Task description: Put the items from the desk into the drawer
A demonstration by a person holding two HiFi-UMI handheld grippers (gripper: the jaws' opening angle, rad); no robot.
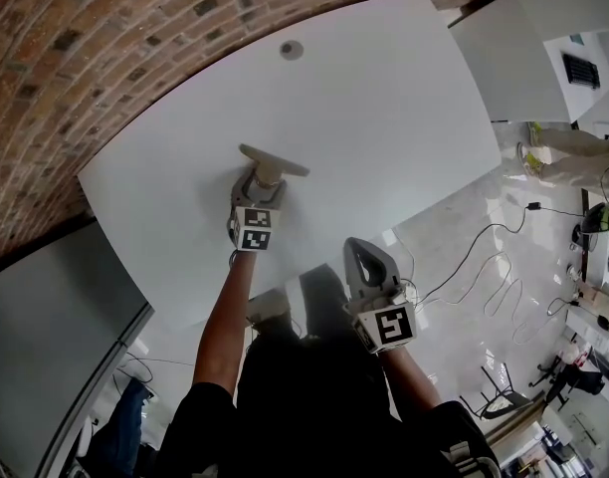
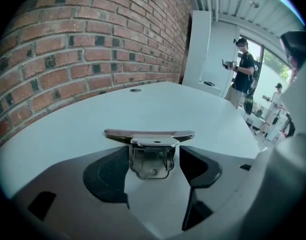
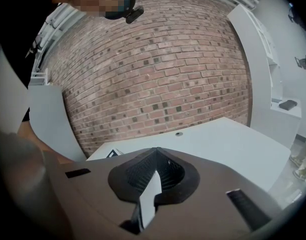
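The left hand-held gripper (image 1: 264,183) stands wide open, low over the white worktop (image 1: 384,98). A metal clip (image 2: 149,143) lies flat on the worktop between its two pads (image 2: 109,173), its long bar just beyond their tips; neither pad presses on it. The right hand-held gripper (image 1: 362,250) hangs near the worktop's edge, well to the right of the clip, its jaws closed tip to tip on nothing.

1. Red-brown brick wall (image 1: 76,68) with pale mortar, along the far edge of the white desk (image 1: 384,108).
2. Small round grommet (image 1: 292,50) near that far edge.
3. Glossy pale floor (image 1: 454,227) to the right, crossed by loose black cables (image 1: 484,252).
4. Tall white cabinet (image 2: 199,49) at the wall's end, with bright daylight beyond.
5. Grey panel (image 1: 56,307) at lower left.
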